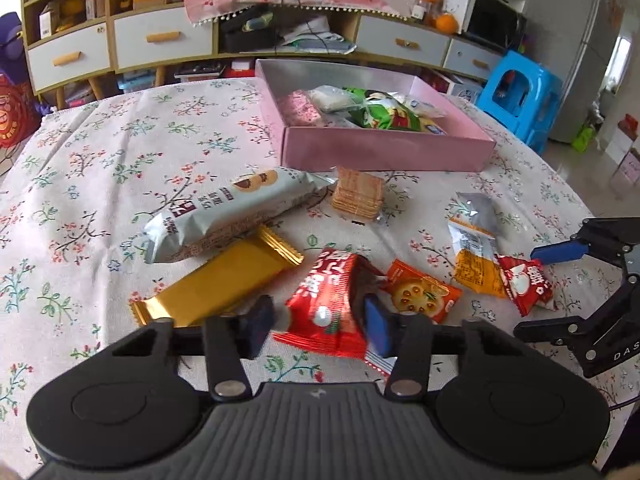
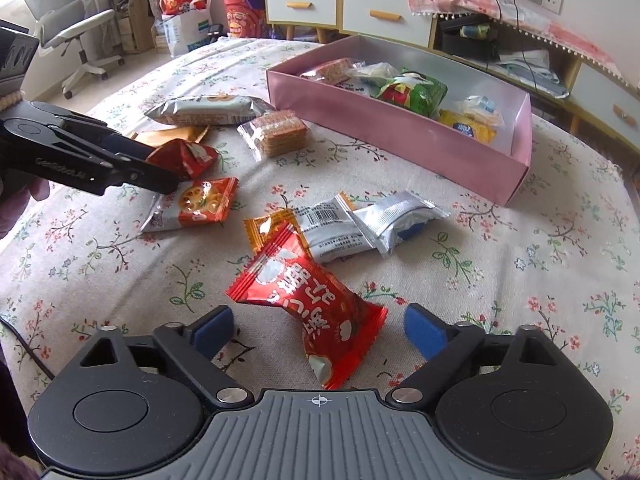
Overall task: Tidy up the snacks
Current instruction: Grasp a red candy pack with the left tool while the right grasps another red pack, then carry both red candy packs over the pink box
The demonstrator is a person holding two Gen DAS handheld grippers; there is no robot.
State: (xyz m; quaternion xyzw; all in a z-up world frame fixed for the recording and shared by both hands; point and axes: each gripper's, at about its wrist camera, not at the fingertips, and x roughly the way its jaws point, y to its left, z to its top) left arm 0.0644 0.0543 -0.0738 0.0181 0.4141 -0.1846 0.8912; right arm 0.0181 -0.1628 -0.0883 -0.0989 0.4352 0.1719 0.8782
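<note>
A pink box with several snacks in it stands at the back of the floral table; it also shows in the right wrist view. My left gripper is shut on a red snack packet, its pads pressing both sides. In the right wrist view that gripper shows at the left, holding the same packet. My right gripper is open, its fingers on either side of another red packet lying on the cloth. It also shows in the left wrist view.
Loose on the cloth: a grey biscuit bag, a gold bar, a clear cracker pack, an orange cracker packet, an orange-and-silver packet, a silver pouch. A blue stool stands beyond the table.
</note>
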